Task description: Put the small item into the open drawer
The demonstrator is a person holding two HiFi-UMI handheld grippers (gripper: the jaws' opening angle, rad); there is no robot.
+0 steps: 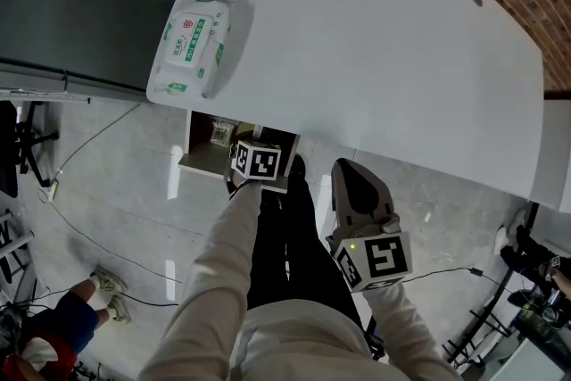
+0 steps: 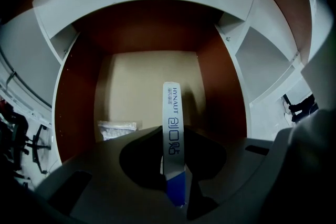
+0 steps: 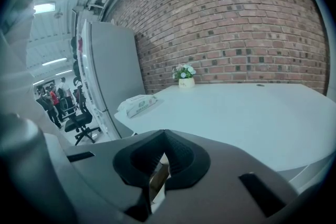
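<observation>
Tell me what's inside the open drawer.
A clear packet lies on the tan drawer floor; the left gripper, jaws opening, holds a white-and-blue box over it. Its body covers the front.

I wore long cream sleeves (image 1: 221, 268) on both arms and black trousers (image 1: 284, 256). My right claw (image 1: 346, 167) had a smooth grey shell with dark ribbed pads (image 3: 184, 156) inside. At its near end sat a white cube (image 1: 379, 259) printed with black square markers, a small green light (image 1: 354, 246) glowing beside it.
</observation>
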